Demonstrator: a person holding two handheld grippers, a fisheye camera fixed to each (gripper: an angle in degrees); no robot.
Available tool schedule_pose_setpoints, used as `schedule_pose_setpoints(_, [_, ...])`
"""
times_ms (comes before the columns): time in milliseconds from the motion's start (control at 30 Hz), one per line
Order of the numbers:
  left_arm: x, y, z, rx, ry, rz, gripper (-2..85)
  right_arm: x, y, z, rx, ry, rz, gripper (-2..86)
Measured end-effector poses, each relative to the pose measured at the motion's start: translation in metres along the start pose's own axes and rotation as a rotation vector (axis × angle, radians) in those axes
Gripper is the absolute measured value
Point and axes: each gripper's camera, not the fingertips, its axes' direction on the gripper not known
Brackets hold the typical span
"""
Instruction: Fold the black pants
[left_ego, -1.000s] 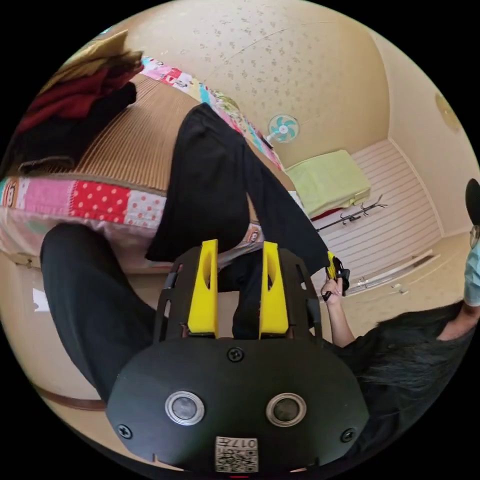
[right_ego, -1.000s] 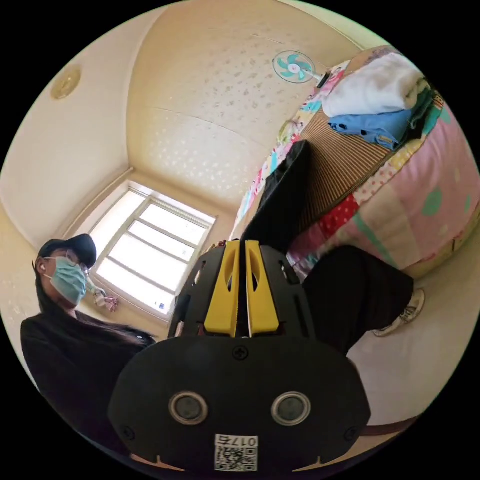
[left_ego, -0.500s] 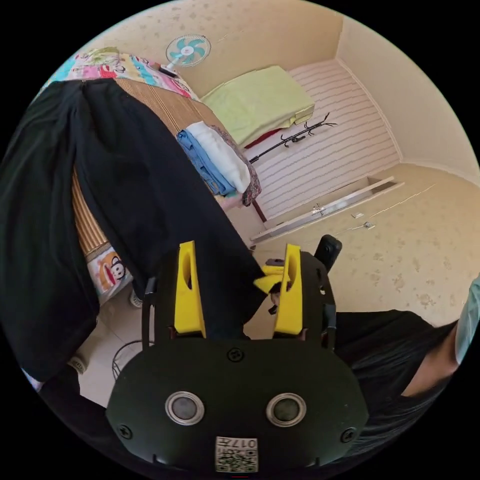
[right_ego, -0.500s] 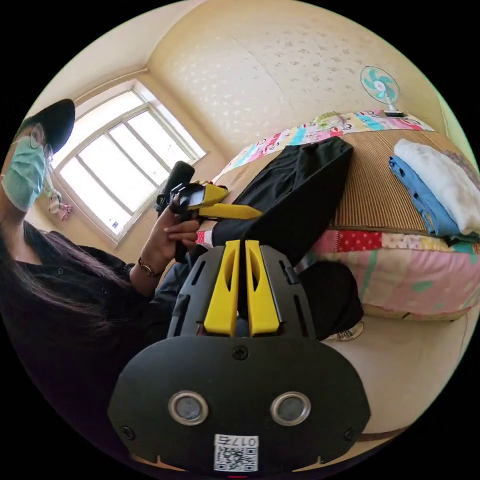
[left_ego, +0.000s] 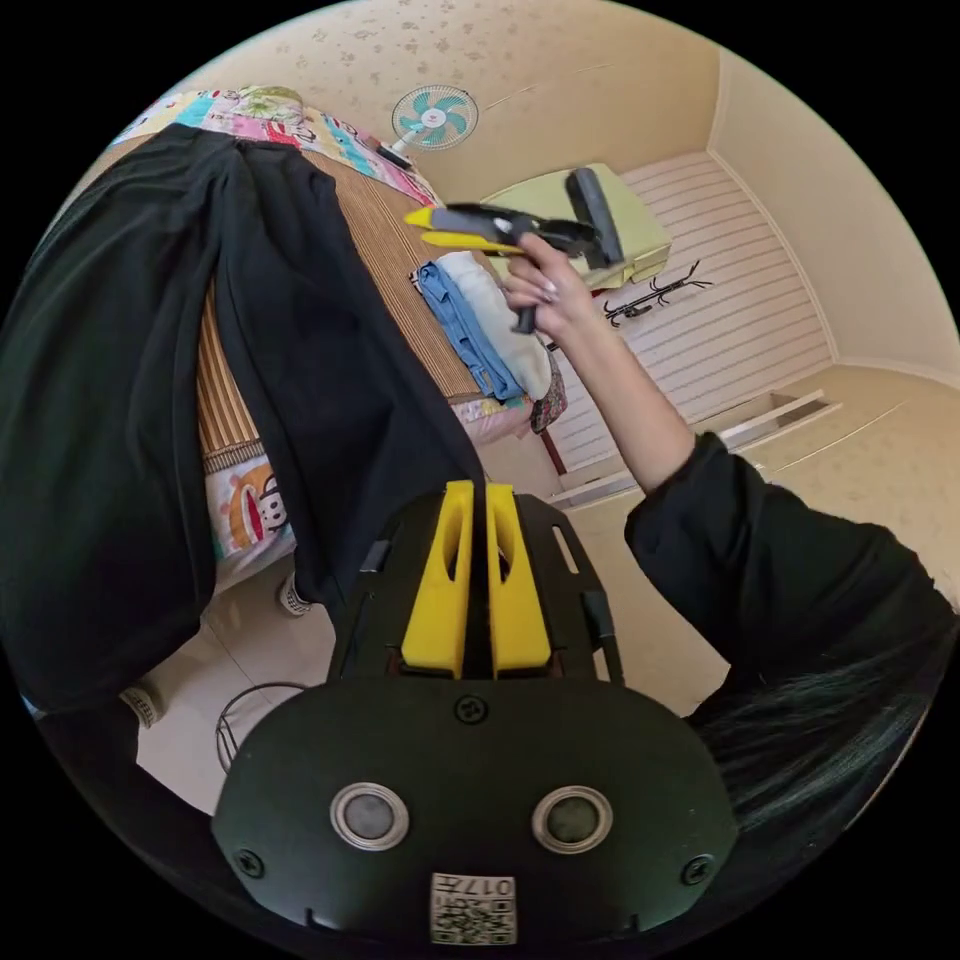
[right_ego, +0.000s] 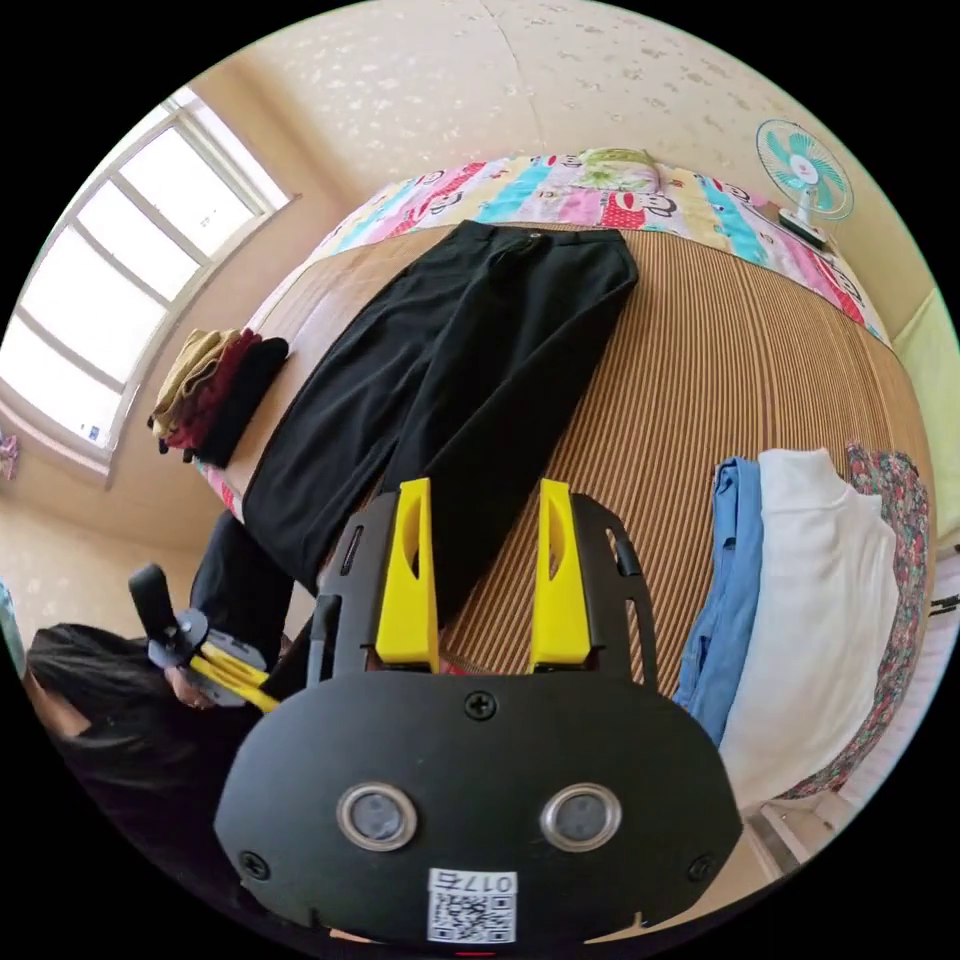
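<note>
Left gripper view: left gripper (left_ego: 477, 500) jaws closed to a thin slit, pinching the hem of the black pants (left_ego: 200, 380). Fabric runs from the jaw tips up and away to the left over the edge of the bed (left_ego: 225, 395), w/ the leg ends hanging off that edge. Beyond the jaws, upper right: right gripper (left_ego: 425, 220) held high in a hand (left_ego: 545, 290), w/ jaw gap not judgeable from this angle.

Right gripper view: right gripper (right_ego: 485, 500) jaws wide apart, nothing between them, touching nothing. Pants (right_ego: 450, 370) flat on the striped mat (right_ego: 700, 380) just past the jaw tips, waist at the far end. Left gripper (right_ego: 235, 675) low at left, below the mat edge.

Vs 0.5 s ago: left jaws then spread, now shut on cloth; right jaws then clamped on cloth, now released and raised clear.

Farther out: folded stack (right_ego: 800, 590) right of jaws, dark pile (right_ego: 215, 395) left, fan (right_ego: 805, 175) beyond.
</note>
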Motion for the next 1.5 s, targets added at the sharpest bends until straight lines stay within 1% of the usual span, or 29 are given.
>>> schedule_pose_setpoints(33, [0.002,0.001,0.000,0.008,-0.004,0.004,-0.3,0.011,-0.040,0.021,0.026,0.010,0.055,14.3])
schedule_pose_setpoints(67, [0.003,0.000,0.000,0.012,-0.002,0.005,-0.3,0.018,-0.060,0.033,0.038,0.033,0.093,14.4])
schedule_pose_setpoints(100, [0.003,0.000,0.000,0.014,0.000,0.005,-0.4,0.031,-0.093,0.056,0.042,0.092,0.169,14.5])
schedule_pose_setpoints(167, [0.000,-0.002,-0.005,0.009,0.018,-0.007,-0.4,0.050,-0.127,0.090,0.025,0.151,0.282,14.4])
schedule_pose_setpoints(200, [-0.002,-0.003,-0.007,0.009,0.022,-0.009,-0.4,0.061,-0.140,0.109,0.020,0.156,0.350,13.2])
schedule_pose_setpoints(267, [-0.008,-0.004,-0.025,0.031,0.042,-0.011,-0.4,0.068,-0.148,0.129,0.036,0.169,0.423,7.5])
schedule_pose_setpoints(300, [-0.010,-0.003,-0.031,0.044,0.048,-0.014,-0.4,0.066,-0.150,0.136,0.053,0.220,0.459,4.5])
schedule_pose_setpoints(367, [-0.023,0.003,-0.062,0.111,0.064,-0.030,-0.6,0.047,-0.157,0.141,0.045,0.336,0.458,3.2])
schedule_pose_setpoints(400, [-0.027,0.006,-0.070,0.127,0.063,-0.042,-0.6,0.022,-0.165,0.138,0.065,0.417,0.441,2.7])
schedule_pose_setpoints(433, [-0.036,0.013,-0.085,0.160,0.059,-0.068,-0.7,-0.014,-0.169,0.127,0.163,0.465,0.408,2.5])
schedule_pose_setpoints(467, [-0.043,0.022,-0.099,0.187,0.066,-0.089,-0.7,-0.035,-0.171,0.122,0.217,0.472,0.387,2.3])
schedule_pose_setpoints(533, [-0.048,0.036,-0.117,0.218,0.054,-0.096,-0.7,-0.130,-0.182,0.112,0.361,0.432,0.270,2.1])
schedule_pose_setpoints(567, [-0.048,0.048,-0.131,0.239,0.015,-0.099,-0.6,-0.156,-0.187,0.114,0.380,0.418,0.233,2.1])
schedule_pose_setpoints(633, [-0.051,0.070,-0.155,0.284,-0.062,-0.119,-0.5,-0.246,-0.204,0.129,0.413,0.341,0.099,2.1])
schedule_pose_setpoints(667, [-0.057,0.084,-0.173,0.321,-0.099,-0.154,-0.4,-0.264,-0.207,0.135,0.415,0.309,0.078,2.1])
schedule_pose_setpoints(733, [-0.071,0.106,-0.199,0.377,-0.136,-0.222,0.0,-0.309,-0.220,0.172,0.378,0.149,0.068,2.4])
schedule_pose_setpoints(767, [-0.082,0.119,-0.212,0.388,-0.160,-0.272,0.4,-0.314,-0.222,0.185,0.354,0.100,0.069,2.5])
schedule_pose_setpoints(800, [-0.088,0.124,-0.216,0.384,-0.174,-0.297,0.8,-0.323,-0.223,0.209,0.287,0.007,0.061,2.7])
schedule_pose_setpoints(833, [-0.101,0.132,-0.218,0.339,-0.200,-0.360,1.7,-0.329,-0.218,0.229,0.230,-0.036,0.062,2.9])
schedule_pose_setpoints(867, [-0.114,0.139,-0.216,0.275,-0.203,-0.420,4.6,-0.332,-0.214,0.236,0.207,-0.033,0.061,3.1])
schedule_pose_setpoints(933, [-0.128,0.151,-0.221,0.269,-0.184,-0.456,7.4,-0.346,-0.180,0.243,0.166,0.057,-0.009,4.6])
schedule_pose_setpoints(967, [-0.131,0.162,-0.232,0.346,-0.172,-0.461,8.1,-0.350,-0.168,0.240,0.156,0.081,-0.048,4.9])
schedule_pose_setpoints(1033, [-0.133,0.173,-0.250,0.466,-0.169,-0.434,7.7,-0.360,-0.098,0.216,0.152,0.188,-0.208,5.9])
schedule_pose_setpoints(1067, [-0.135,0.171,-0.258,0.492,-0.189,-0.415,7.4,-0.360,-0.077,0.207,0.160,0.215,-0.237,6.0])
schedule_pose_setpoints(1133, [-0.142,0.157,-0.262,0.459,-0.220,-0.392,7.8,-0.341,0.010,0.172,0.182,0.283,-0.245,6.8])
schedule_pose_setpoints(1200, [-0.150,0.135,-0.259,0.411,-0.231,-0.343,9.3,-0.313,0.072,0.150,0.169,0.238,-0.177,7.4])
schedule_pose_setpoints(1333, [-0.164,0.078,-0.237,0.290,-0.291,-0.251,10.6,-0.248,0.185,0.129,0.104,0.027,0.023,9.7])
schedule_pose_setpoints(1433, [-0.168,0.049,-0.212,0.196,-0.311,-0.221,9.8,-0.241,0.229,0.126,0.100,-0.075,0.026,9.1])
schedule_pose_setpoints(1500, [-0.168,0.039,-0.200,0.158,-0.363,-0.233,7.8,-0.246,0.241,0.129,0.095,-0.077,0.018,6.7])
